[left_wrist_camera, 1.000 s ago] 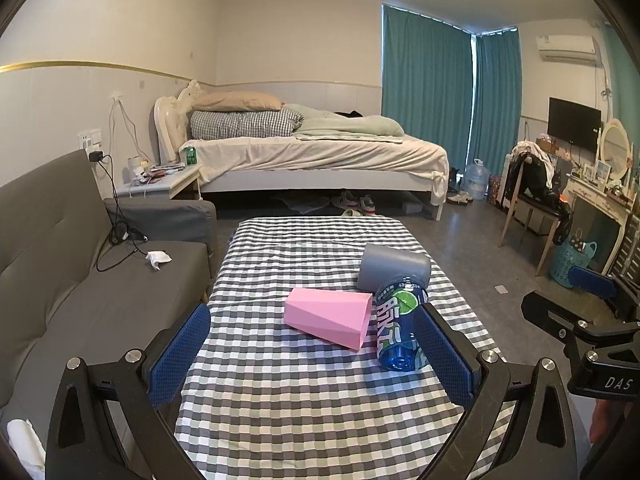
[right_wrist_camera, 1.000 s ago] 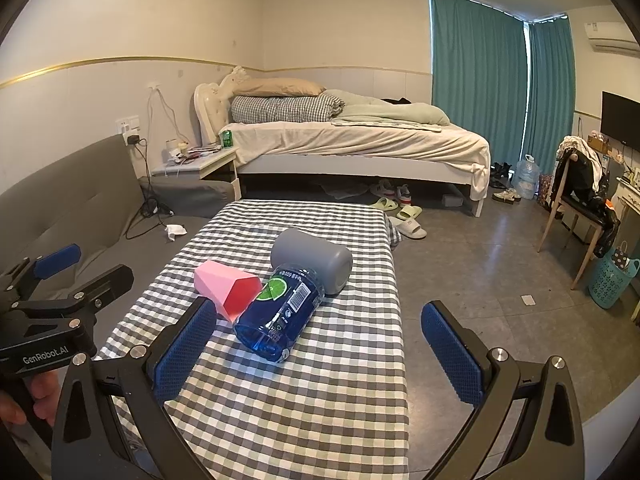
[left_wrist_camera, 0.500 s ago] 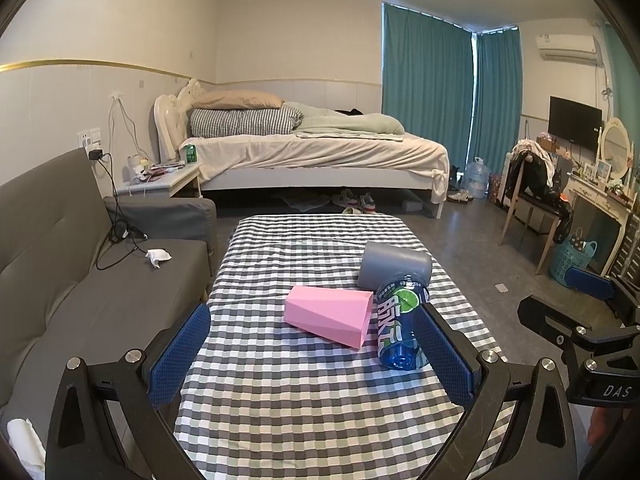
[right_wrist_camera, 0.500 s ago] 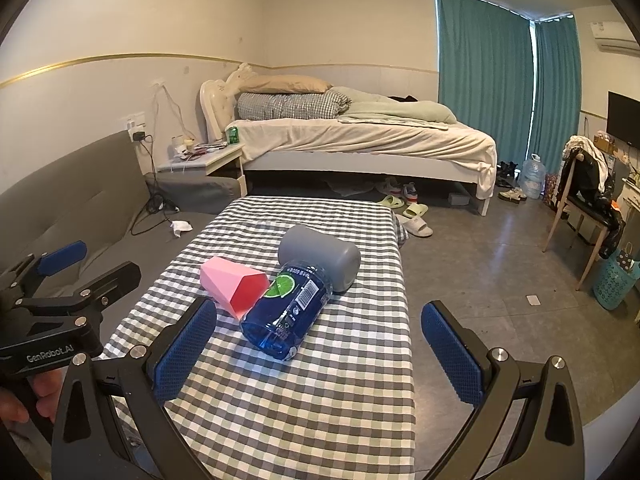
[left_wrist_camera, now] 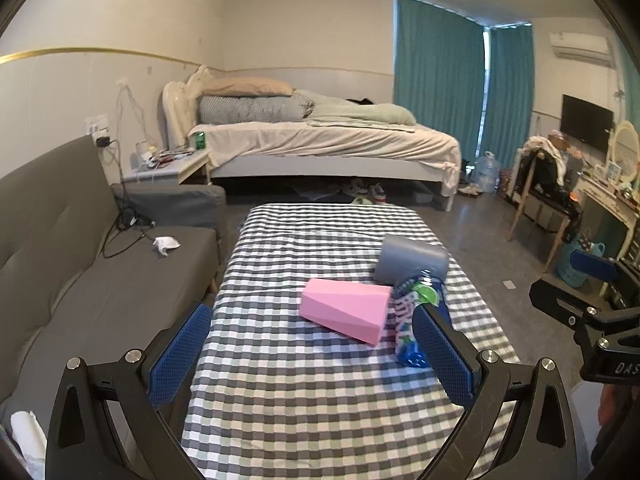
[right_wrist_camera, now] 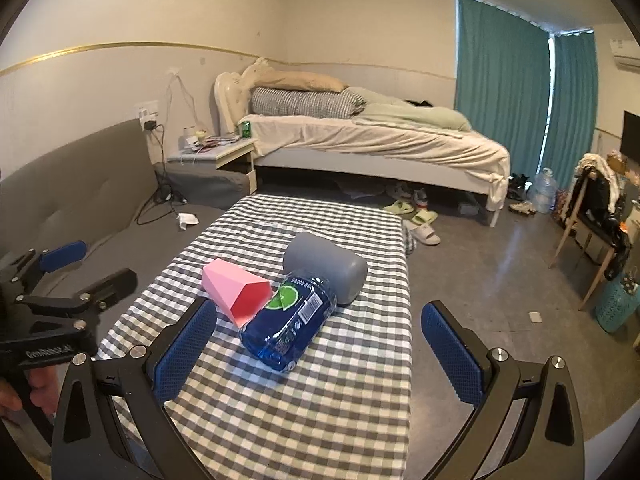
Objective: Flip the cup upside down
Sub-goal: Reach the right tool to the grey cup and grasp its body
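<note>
A pink faceted cup [left_wrist_camera: 347, 308] lies on its side on the checkered table [left_wrist_camera: 304, 396]; in the right wrist view its open mouth [right_wrist_camera: 250, 299] faces me. A grey cup [left_wrist_camera: 412, 260] also lies on its side behind it, also in the right wrist view [right_wrist_camera: 326, 266]. A blue bottle [right_wrist_camera: 290, 322] lies between them. My left gripper [left_wrist_camera: 312, 354] is open and empty, just short of the pink cup. My right gripper [right_wrist_camera: 318, 354] is open and empty, near the bottle's base.
A grey sofa [left_wrist_camera: 60, 272] runs along the table's left side. A bed [left_wrist_camera: 320, 140] stands beyond the table's far end. A chair [left_wrist_camera: 540, 196] and a teal basket [right_wrist_camera: 616, 304] stand on the floor at the right. The table's right edge drops to bare floor.
Both grippers have moved slightly forward toward the cups and bottle. The jaws have stayed open and nothing on the table has moved.
</note>
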A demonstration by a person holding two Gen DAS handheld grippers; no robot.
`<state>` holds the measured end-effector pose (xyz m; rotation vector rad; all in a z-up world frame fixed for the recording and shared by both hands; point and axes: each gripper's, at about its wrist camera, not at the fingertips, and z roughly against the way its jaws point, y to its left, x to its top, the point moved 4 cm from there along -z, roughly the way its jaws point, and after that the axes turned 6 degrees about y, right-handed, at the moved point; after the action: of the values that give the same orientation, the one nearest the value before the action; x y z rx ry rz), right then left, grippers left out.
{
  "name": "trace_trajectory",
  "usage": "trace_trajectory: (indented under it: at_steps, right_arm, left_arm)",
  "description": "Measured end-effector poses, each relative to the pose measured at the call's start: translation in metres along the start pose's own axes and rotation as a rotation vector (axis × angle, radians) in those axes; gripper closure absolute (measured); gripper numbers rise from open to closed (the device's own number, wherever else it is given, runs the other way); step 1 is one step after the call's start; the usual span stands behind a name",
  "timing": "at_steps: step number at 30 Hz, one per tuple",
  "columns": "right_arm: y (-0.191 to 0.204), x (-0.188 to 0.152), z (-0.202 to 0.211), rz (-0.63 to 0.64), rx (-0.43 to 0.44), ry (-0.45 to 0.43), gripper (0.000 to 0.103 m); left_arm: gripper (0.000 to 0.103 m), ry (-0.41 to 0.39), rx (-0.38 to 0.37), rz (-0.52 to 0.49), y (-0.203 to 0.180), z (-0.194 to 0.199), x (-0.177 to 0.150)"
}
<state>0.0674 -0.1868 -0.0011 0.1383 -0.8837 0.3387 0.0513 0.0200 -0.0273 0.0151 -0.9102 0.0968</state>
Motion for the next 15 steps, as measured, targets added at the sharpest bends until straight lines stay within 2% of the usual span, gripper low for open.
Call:
trace_trajectory:
  at_steps: [7,11,15]
  right_arm:
    - [-0.013,0.039,-0.056,0.114,0.045,0.097,0.0]
    - [-0.018,0.061,-0.1,0.191,0.085,0.152,0.0]
    - [-0.02,0.07,-0.146,0.267,0.106,0.209,0.002]
  left_arm:
    - [0.0,0.045,0.094,0.051,0.021,-0.034,0.022]
    - [0.0,0.076,0.118,0.071,0.027,-0.059,0.023]
    - [0.0,0.111,0.152,0.075,0.031,-0.084,0.02]
